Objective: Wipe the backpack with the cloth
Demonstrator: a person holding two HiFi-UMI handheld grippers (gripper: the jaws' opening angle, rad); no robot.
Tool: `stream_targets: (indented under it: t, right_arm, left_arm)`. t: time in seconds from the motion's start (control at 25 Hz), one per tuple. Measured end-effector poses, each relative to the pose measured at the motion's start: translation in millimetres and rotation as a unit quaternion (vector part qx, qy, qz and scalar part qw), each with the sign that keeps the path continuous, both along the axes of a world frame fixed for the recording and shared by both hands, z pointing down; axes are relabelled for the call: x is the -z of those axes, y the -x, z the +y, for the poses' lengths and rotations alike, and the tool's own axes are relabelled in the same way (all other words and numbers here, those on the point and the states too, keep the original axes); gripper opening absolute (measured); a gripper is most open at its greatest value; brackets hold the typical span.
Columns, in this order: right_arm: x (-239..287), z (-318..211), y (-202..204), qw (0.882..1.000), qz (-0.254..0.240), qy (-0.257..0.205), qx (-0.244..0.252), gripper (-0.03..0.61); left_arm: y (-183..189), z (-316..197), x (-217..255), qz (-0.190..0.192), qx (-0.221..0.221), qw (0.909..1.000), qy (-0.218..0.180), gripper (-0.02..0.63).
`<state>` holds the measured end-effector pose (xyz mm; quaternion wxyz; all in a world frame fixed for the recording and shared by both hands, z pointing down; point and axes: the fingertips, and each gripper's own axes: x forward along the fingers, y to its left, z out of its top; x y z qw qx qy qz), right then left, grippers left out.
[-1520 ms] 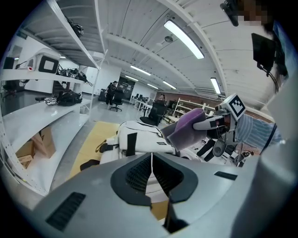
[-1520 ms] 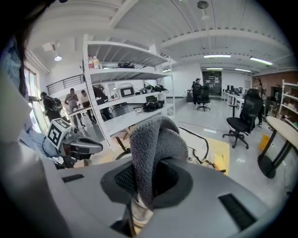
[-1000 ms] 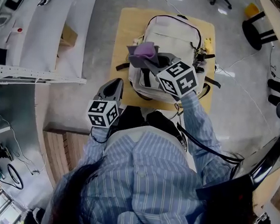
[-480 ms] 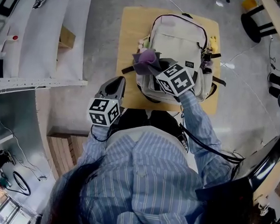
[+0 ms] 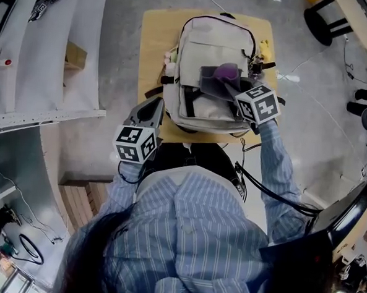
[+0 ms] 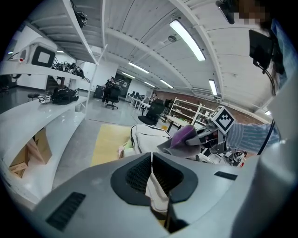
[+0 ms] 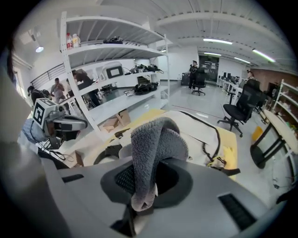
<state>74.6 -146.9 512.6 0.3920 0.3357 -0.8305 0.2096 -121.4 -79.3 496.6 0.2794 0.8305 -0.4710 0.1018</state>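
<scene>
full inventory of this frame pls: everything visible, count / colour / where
cream fabric backpack: 1, cream with dark trim, lying flat on the table
light wooden table: 1, pale tan, in front of the person
grey-and-purple fleece cloth: 1, over the backpack's right side
white shelving unit: 1, white, left of the table
brown cardboard box: 1, brown, on a lower shelf
black stool: 1, black, beyond the table's far right corner
blue striped shirt: 1, worn by the person
right gripper: 1, grey, shut on the cloth above the backpack
left gripper: 1, grey, shut, holding nothing, at the table's near left edge
</scene>
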Motion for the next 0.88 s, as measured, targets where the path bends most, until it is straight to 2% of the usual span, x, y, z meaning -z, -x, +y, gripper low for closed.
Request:
stream_targets:
  t: [0.12,0.32,0.52,0.72,0.88]
  right_arm:
    - [1,0,-50,0.999,0.015,0.004,-0.028,0.041]
    - [-1,0,-127,0.996,0.035,0.002,-0.081,0.041]
    - [-3,3,-183,0.992,0.037,0.008,-0.121,0.041]
    - [-5,4,-210,0.99,0.038,0.015,-0.132,0.041]
    - [11,-5,-195,0.993,0.019,0.003,-0.113,0.041]
  left_arm:
    - [-23,-1,3,0.009,0.002,1.0,0.002,0.012]
    - [-53,-3,4,0.001,-0.01,1.0,0.001,0.012]
    - [-67,-2,6,-0.003,-0.001,1.0,0.003,0.012]
    - [-69,-1,5,-0.008,0.013,0.9999,0.005,0.012]
    - [-65,0,4,-0.01,0.026,0.9996,0.008,0.012]
